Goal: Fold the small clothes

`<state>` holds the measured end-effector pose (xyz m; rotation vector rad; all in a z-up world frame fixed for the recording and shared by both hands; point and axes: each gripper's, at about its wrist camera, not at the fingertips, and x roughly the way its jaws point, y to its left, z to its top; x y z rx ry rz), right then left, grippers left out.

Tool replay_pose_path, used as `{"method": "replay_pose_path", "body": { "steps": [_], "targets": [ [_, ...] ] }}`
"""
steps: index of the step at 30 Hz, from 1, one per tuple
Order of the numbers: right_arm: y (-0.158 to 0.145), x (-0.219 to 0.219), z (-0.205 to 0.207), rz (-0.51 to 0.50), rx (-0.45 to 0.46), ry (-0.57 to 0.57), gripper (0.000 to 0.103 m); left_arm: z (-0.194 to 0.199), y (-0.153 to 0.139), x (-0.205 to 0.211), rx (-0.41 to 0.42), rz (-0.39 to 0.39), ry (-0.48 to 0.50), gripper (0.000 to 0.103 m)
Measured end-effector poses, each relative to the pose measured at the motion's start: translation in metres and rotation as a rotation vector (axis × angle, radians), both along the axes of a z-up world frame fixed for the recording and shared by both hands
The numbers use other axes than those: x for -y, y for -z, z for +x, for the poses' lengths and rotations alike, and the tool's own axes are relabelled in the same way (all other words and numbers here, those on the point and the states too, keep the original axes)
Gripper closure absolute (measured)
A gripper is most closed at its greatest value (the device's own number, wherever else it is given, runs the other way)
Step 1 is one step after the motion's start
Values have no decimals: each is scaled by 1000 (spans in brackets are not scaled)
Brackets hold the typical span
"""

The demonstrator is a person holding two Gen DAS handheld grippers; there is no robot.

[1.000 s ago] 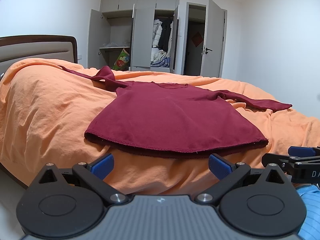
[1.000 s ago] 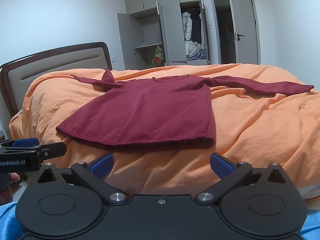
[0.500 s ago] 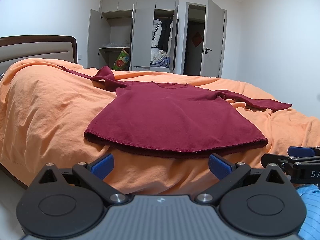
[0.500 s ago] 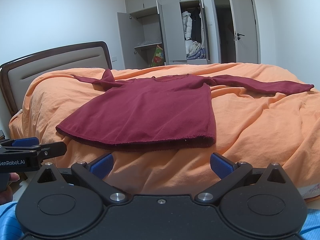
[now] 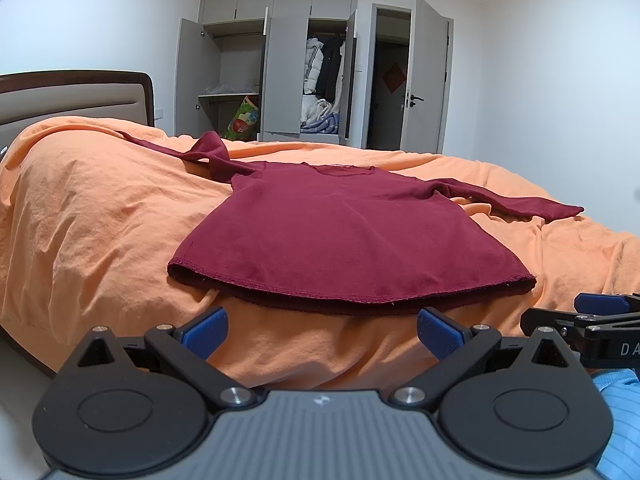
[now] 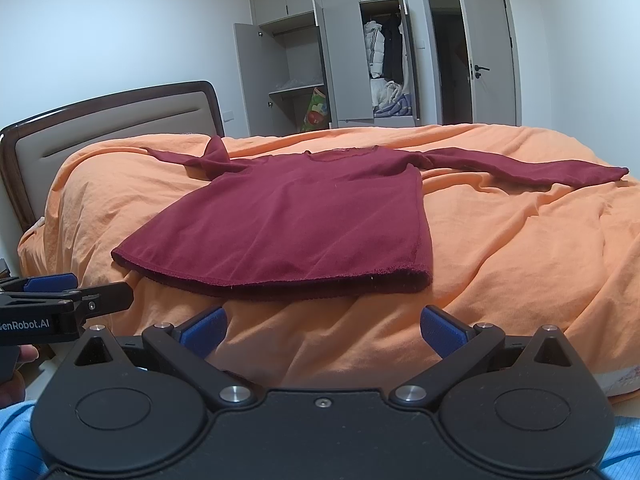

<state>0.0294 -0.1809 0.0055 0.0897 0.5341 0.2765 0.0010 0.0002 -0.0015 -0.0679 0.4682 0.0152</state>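
A dark red long-sleeved top [image 5: 344, 232] [image 6: 288, 220] lies flat on the orange bed cover, hem toward me and both sleeves spread out sideways. Its left sleeve is bunched near the shoulder. My left gripper [image 5: 322, 330] hovers open just short of the hem, blue pads wide apart, nothing between them. My right gripper [image 6: 322, 330] is open too, below the hem's right corner, and empty. Each gripper also shows at the edge of the other's view: the right gripper [image 5: 588, 320] at the right edge, the left gripper [image 6: 64, 296] at the left edge.
The bed [image 5: 100, 216] with its orange cover fills the foreground; a padded headboard [image 6: 108, 120] stands at the left. Behind it a grey wardrobe [image 5: 280, 64] stands with doors open, clothes inside, and a room door [image 5: 428, 76] is ajar. A light blue sleeve [image 5: 620, 396] shows at the bottom right.
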Motion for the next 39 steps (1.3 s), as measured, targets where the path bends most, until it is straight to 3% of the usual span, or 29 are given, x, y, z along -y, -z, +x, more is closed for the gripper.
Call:
{"method": "replay_pose_path", "body": {
  "steps": [28,39],
  "targets": [
    [0,-1,1,-2,-5,0,0,0,2,0,-8,3,-3,0],
    [2,1,10,12,-37,-2,0,12,8,-2,-97,3,-26,0]
  ]
}}
